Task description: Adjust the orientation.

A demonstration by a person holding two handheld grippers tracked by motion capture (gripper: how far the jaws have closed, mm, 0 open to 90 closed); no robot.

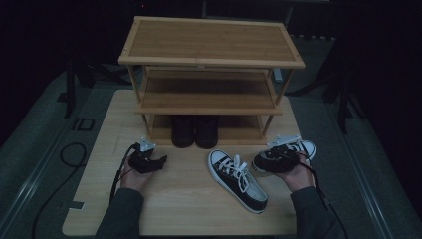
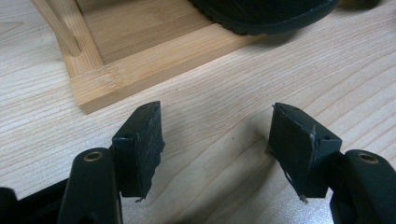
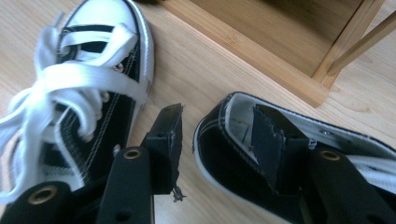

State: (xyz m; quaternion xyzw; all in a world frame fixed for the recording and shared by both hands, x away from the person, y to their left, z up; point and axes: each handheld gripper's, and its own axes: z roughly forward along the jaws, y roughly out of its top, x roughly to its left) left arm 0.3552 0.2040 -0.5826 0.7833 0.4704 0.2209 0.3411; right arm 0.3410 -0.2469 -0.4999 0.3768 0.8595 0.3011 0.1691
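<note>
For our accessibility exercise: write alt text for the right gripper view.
The right tool straddles the heel wall of a black sneaker, jaws apart, one inside. A second sneaker with white laces lies beside it, before a wooden rack.

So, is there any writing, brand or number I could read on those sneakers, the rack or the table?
"ID": pale marking on the floor mat left of the table.
Sneakers, wooden rack, black shoes on the bottom shelf: no readable lettering; any brand marks are too dark or small.

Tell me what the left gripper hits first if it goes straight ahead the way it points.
Probably the shoe rack's bottom shelf edge: the left gripper, jaws open and empty over bare table, points at it. The dark shoe lies farther on, to the right.
</note>
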